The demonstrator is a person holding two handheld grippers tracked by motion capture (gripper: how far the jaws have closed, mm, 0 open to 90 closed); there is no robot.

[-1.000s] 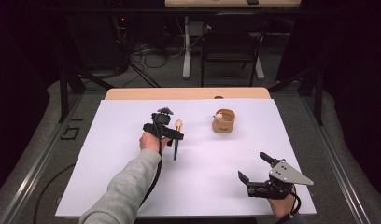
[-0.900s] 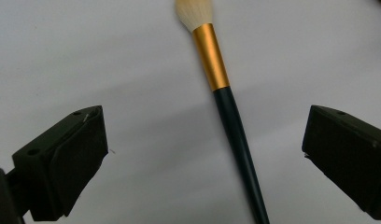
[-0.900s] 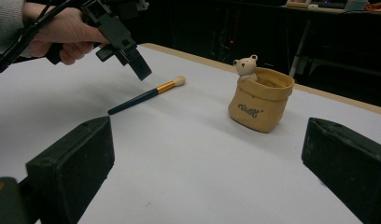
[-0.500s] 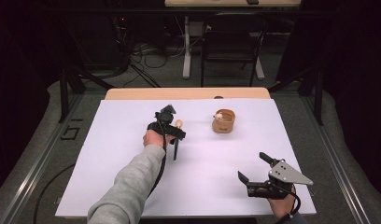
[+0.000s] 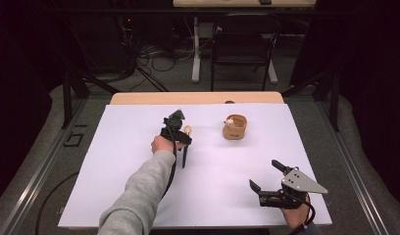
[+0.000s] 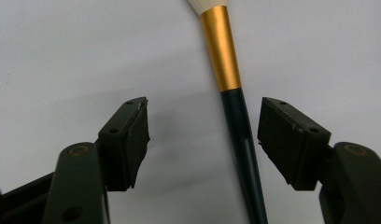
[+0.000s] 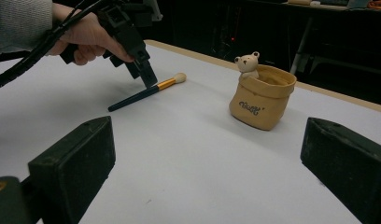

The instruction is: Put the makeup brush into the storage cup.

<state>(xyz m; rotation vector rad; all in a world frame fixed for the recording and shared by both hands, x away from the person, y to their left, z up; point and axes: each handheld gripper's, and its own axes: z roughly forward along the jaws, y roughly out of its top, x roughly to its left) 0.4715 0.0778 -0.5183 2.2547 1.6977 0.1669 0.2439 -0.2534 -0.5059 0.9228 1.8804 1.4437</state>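
Brush point(image 6: 235, 121) between closing left claw point(image 6: 202, 135) pads

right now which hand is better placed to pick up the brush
Left. The left tongs straddle the brush handle and have just been closing, pads not yet touching. The right tongs sit open near the table edge, far from it.

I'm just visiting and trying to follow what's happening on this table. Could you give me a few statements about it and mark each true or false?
1. The makeup brush lies between the jaws of the left hand-held gripper, which have just been closing. True.
2. The pads already clamp the brush. False: gaps remain on both sides.
3. The bear pouch stands upright. True.
4. The brush sits inside the pouch. False: it lies on the white table.
5. The right hand-held gripper holds the pouch. False: it is open and apart from the pouch.
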